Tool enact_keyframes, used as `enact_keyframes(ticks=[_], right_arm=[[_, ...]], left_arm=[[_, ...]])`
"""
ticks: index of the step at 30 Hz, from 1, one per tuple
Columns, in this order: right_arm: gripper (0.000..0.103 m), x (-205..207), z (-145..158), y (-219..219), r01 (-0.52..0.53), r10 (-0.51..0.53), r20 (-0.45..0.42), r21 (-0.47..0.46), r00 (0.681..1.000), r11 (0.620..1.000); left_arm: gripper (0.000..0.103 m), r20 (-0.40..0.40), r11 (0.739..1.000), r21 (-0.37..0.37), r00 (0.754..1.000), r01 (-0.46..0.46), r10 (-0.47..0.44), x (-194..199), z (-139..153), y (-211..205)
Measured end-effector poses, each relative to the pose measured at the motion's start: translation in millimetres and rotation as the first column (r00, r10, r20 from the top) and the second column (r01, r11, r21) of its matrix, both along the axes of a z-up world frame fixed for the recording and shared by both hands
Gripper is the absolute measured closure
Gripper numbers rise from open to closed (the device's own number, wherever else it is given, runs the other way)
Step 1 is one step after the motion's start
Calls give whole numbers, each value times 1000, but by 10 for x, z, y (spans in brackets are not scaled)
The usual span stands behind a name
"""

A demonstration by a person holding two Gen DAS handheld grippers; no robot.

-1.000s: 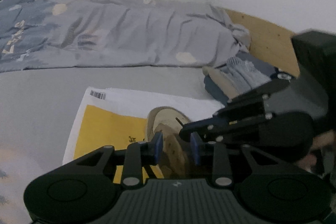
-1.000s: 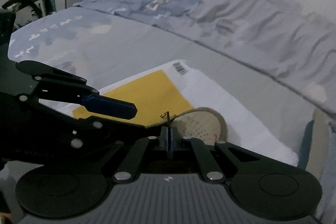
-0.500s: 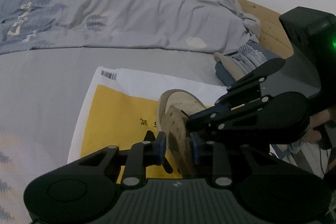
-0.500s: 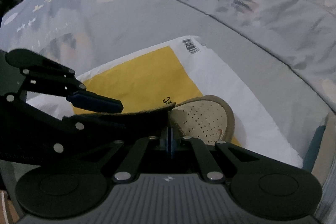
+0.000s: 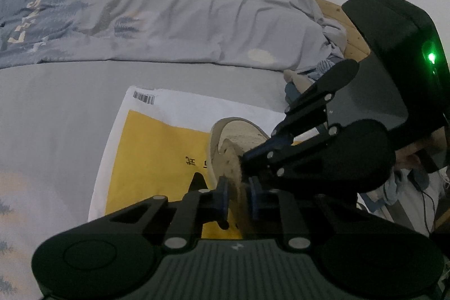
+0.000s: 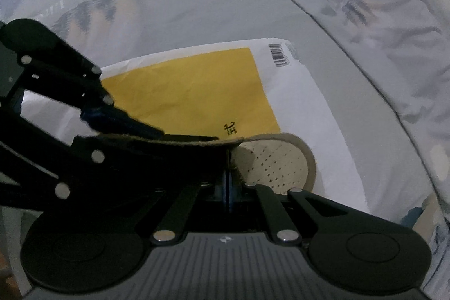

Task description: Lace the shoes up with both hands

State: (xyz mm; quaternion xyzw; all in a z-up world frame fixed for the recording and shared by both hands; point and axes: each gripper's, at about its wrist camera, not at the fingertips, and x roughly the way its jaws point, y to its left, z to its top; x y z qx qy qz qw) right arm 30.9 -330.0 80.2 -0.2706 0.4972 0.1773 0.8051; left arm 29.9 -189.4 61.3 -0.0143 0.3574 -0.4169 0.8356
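A beige perforated shoe (image 5: 233, 139) lies on a yellow and white mailer (image 5: 157, 148) on the bed. My left gripper (image 5: 238, 197) is shut on the shoe's brown suede eyelet flap (image 5: 239, 182). My right gripper (image 6: 228, 187) is shut with its blue pads together; in earlier frames a thin dark lace end stood between them, now the pinch is too dark to see. The right gripper's fingers (image 5: 261, 151) reach in from the right against the flap. The shoe's toe (image 6: 278, 167) shows in the right wrist view, with the left gripper's fingers (image 6: 123, 123) on the flap (image 6: 168, 142).
A grey sheet (image 5: 56, 114) covers the bed, with a rumpled blue patterned duvet (image 5: 157, 18) along the wall. Folded clothes (image 5: 320, 69) and a wooden frame (image 5: 354, 38) lie at the right. A cable (image 5: 427, 204) hangs beside the bed.
Both grippers have moved closer to the shoe. The left gripper has closed onto the suede flap. The right gripper has stayed shut and the lace end no longer shows above its pads.
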Motion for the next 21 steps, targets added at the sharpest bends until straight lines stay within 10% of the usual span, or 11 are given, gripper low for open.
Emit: enact_keyframes(ticks=[21], right_arm=[[103,-78,4,68,-76,78,42,-59,996,995]], left_arm=[[89,-1,1000,2,1000,-1,1,-6,-18,-23]])
